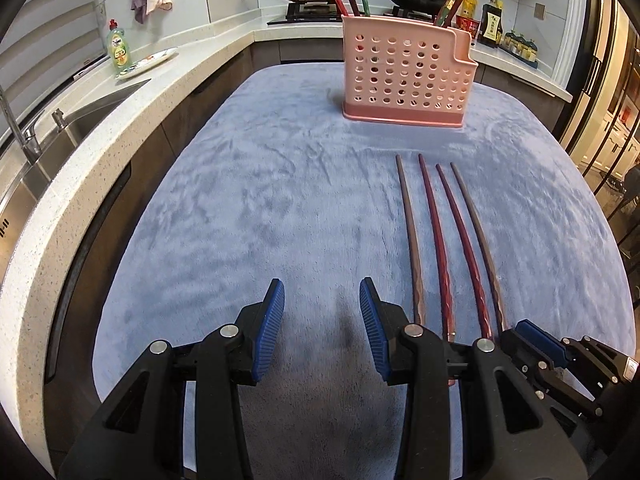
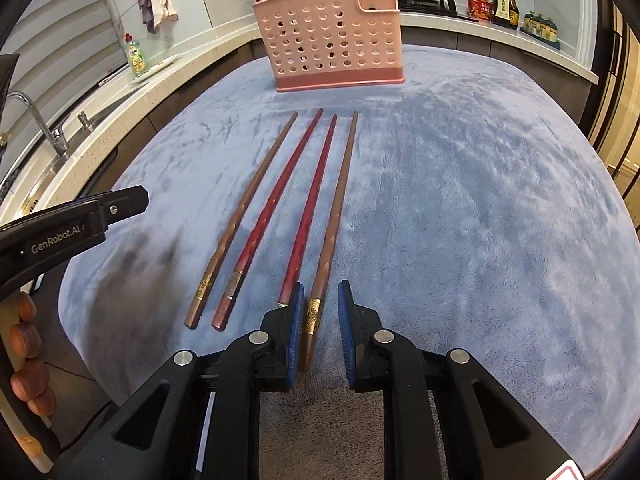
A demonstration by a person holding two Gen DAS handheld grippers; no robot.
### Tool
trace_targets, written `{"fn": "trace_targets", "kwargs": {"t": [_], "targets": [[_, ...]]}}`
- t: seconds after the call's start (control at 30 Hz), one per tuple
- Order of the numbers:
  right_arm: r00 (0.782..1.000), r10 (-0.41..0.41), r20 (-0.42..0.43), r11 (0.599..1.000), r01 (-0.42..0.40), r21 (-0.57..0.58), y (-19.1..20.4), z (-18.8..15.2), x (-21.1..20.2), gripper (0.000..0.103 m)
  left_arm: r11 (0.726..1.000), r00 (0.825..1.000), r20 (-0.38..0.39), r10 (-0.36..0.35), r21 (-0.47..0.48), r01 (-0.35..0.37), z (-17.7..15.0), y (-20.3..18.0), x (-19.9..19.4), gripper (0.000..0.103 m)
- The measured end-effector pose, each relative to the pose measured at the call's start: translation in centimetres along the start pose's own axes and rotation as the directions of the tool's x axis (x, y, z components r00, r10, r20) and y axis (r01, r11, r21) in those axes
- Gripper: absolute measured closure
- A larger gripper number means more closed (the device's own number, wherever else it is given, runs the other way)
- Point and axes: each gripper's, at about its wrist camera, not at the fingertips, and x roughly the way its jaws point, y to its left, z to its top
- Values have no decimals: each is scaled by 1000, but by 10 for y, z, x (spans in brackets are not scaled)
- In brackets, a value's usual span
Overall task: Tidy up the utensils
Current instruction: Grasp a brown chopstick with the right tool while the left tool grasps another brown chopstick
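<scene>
right wrist view shows four chopsticks (image 2: 280,216) left on the cloth (image 2: 460,220), several already in the pink holder (image 2: 332,36); right gripper (image 2: 320,312) straddles the rightmost unclenched, left gripper (image 1: 322,312) released, empty.

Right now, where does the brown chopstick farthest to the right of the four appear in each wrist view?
Left wrist view: the rightmost brown chopstick runs from centre right down to the right gripper.
Right wrist view: the same chopstick runs up the middle, its gold-banded end between the open jaws of that gripper.
Shared landmark: pink utensil holder beyond the tips.
</scene>
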Motion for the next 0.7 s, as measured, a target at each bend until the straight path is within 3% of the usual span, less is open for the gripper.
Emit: {"fn": "trace_targets", "kwargs": {"t": [0.37, 0.7], "targets": [[1000, 0, -8, 1000, 0, -2, 0, -4, 5, 95, 999, 998, -48, -35, 13, 36, -14, -11, 9, 66], [1000, -23, 6, 999, 22, 42, -18, -7, -3, 96, 995, 993, -78, -94, 22, 96, -26, -23, 11, 58]]}}
